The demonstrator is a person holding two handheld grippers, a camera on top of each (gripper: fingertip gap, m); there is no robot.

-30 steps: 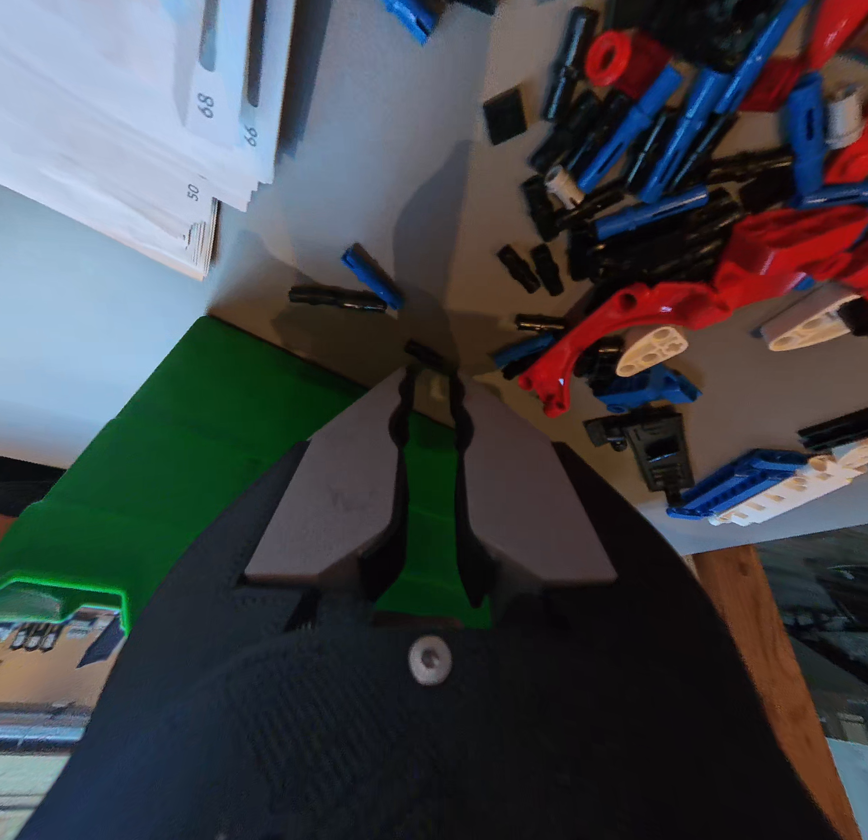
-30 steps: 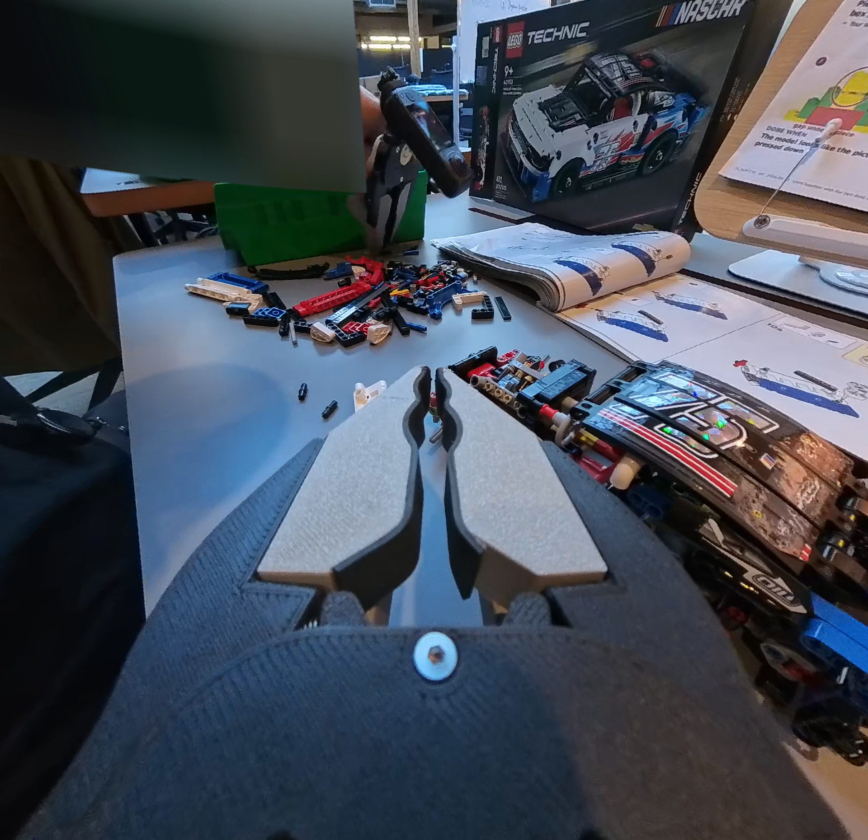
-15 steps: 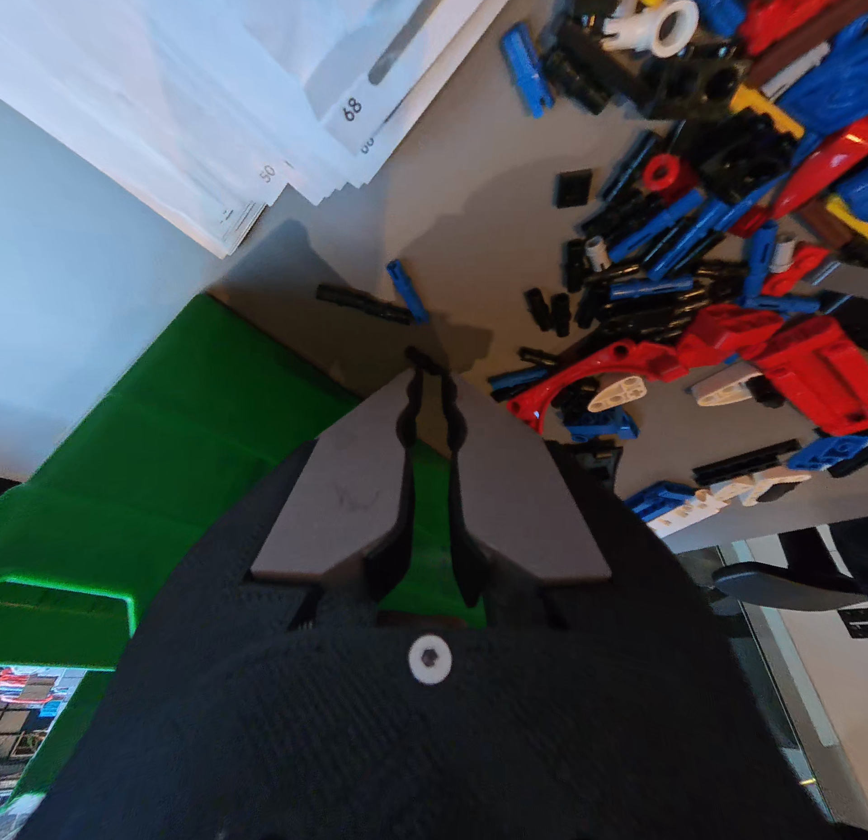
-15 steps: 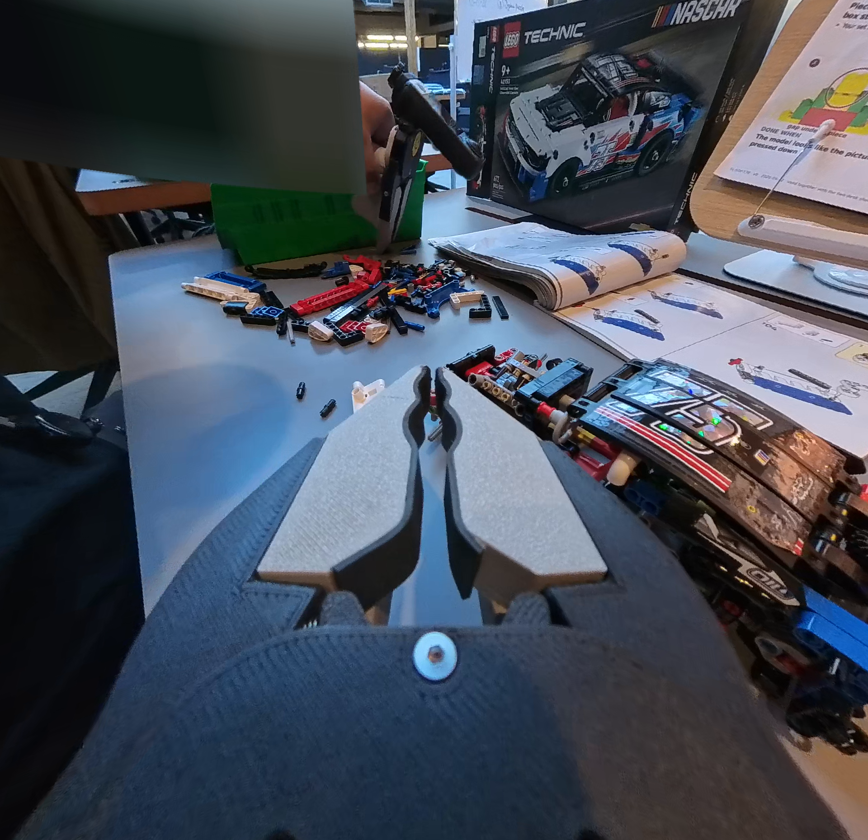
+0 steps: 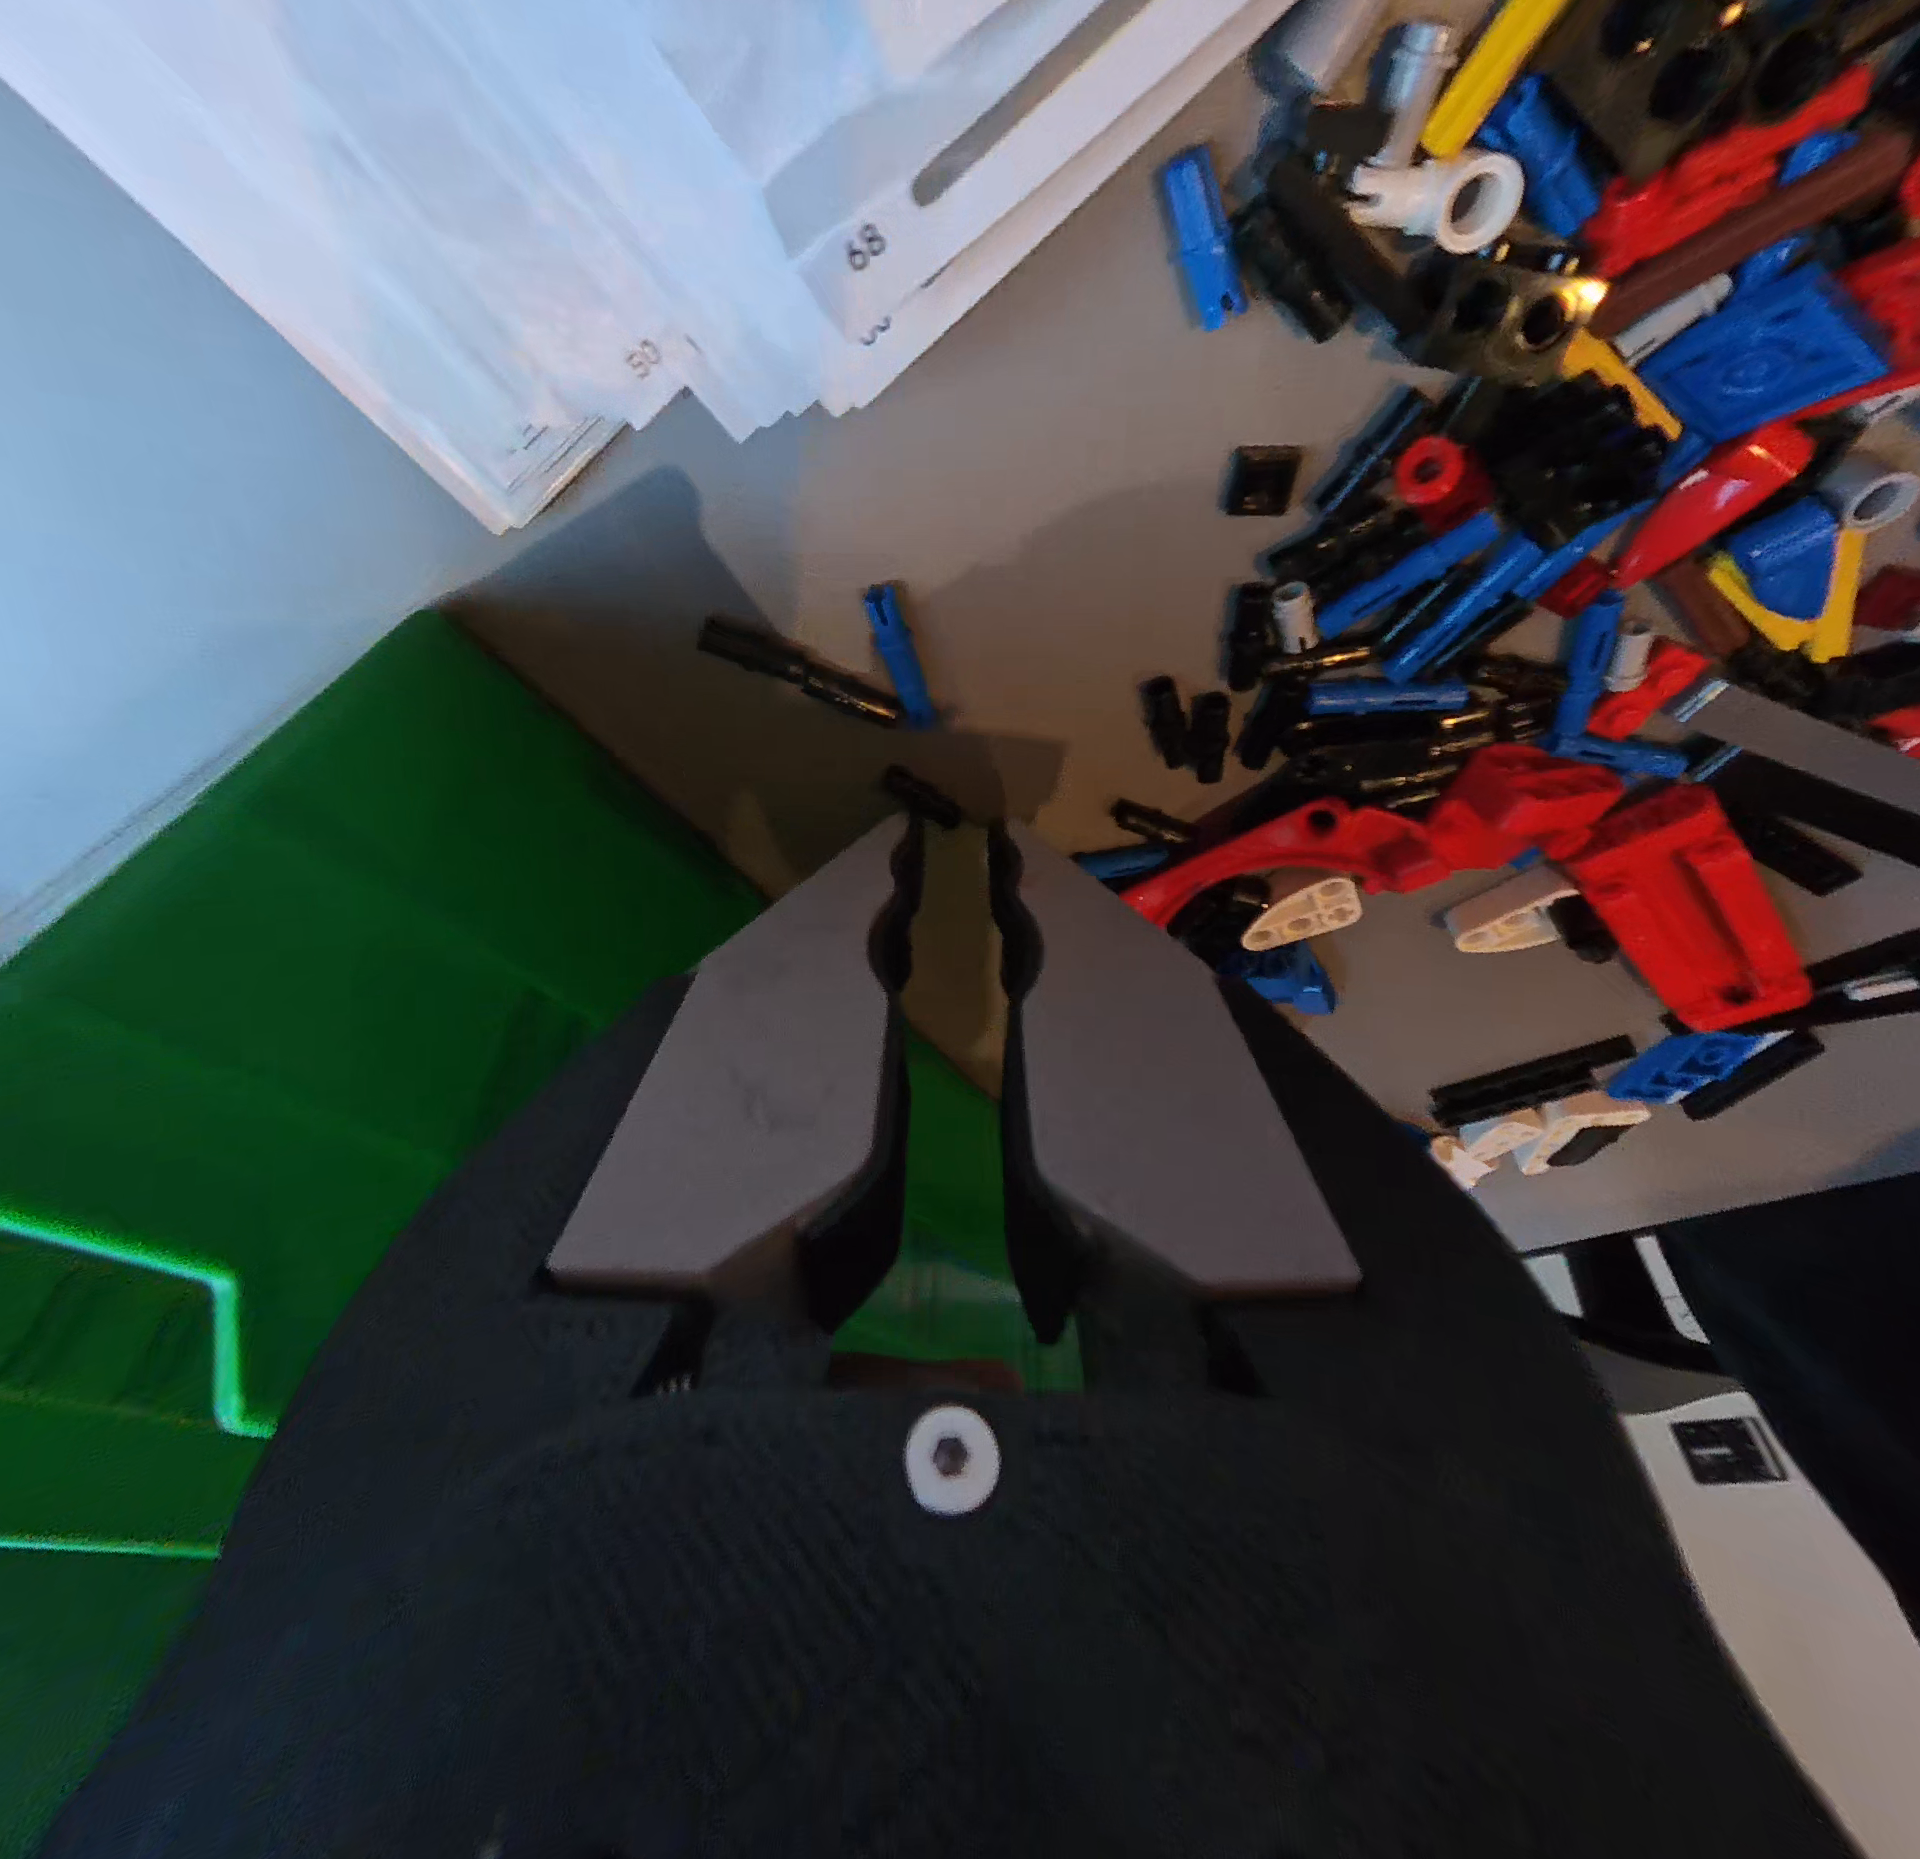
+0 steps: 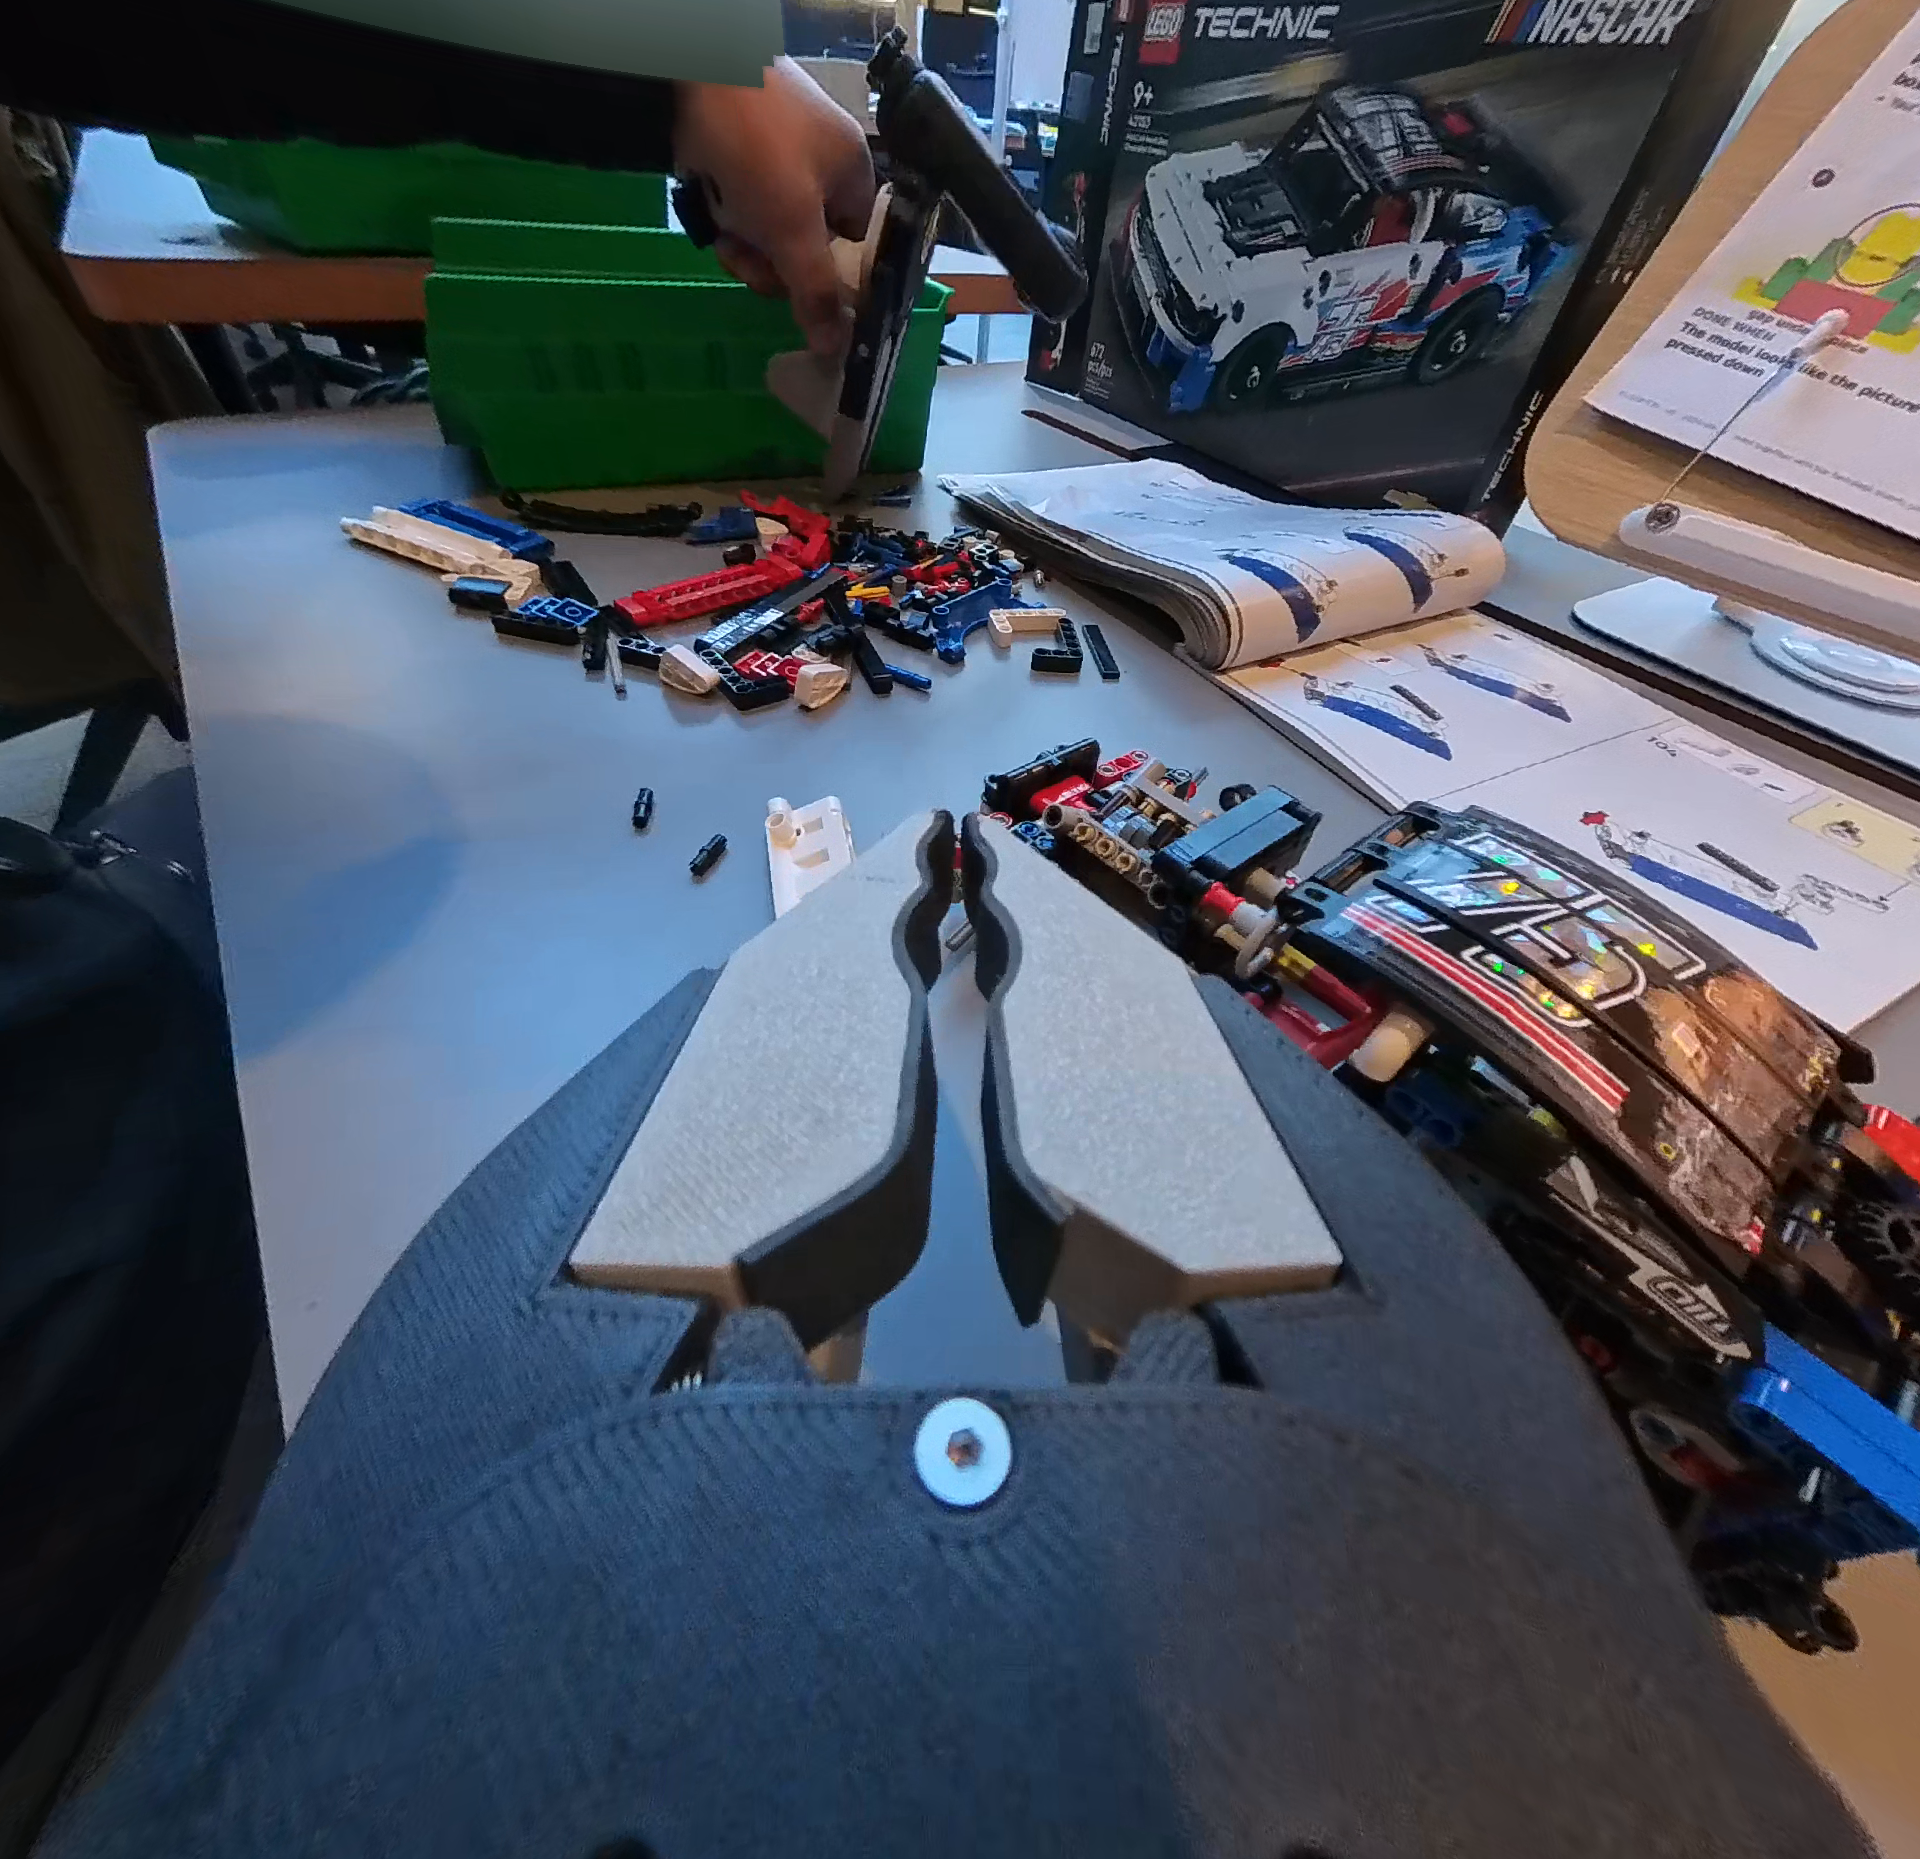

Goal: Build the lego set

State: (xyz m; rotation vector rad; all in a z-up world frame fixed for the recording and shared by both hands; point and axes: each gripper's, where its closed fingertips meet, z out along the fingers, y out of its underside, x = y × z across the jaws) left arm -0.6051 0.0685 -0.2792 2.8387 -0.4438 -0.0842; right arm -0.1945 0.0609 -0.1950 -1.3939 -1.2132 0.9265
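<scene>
Table [image 6: 416,874]: grey and flat, seen in both views; a second table with a wooden edge stands behind it.
Green bin [image 6: 623,375]: set at the far left of the table; in the left wrist view its wall [image 5: 312,926] is seen just beside the left gripper's tips.
Left gripper [image 5: 951,838]: held over the near edge of the loose parts, jaws parted by a narrow gap; a short black pin [image 5: 923,797] is seen right at the tips, but whether it is gripped cannot be told. In the right wrist view this gripper [image 6: 847,479] is pointed down at the table in front of the bin, held by a hand [image 6: 779,178].
Loose pins: a black rod [image 5: 795,671] and a blue pin [image 5: 899,656] lie just beyond the tips, touching at one end.
Loose parts [image 6: 790,604]: a heap of red, blue, black and white pieces is spread between the bin and the booklet; a curved red piece [image 5: 1268,859] lies at its near edge.
Right gripper [image 6: 956,843]: held low over the table, jaws nearly together with a thin slit left, nothing gripped.
White piece [image 6: 805,843]: lies just left of the right gripper's tips, with two small black pins [image 6: 675,833] further left.
Car model [image 6: 1455,999]: half built, black-bodied, resting just right of the right gripper.
Booklet [image 6: 1351,604]: lies open behind the model.
Box [image 6: 1351,220]: stands upright behind the booklet.
</scene>
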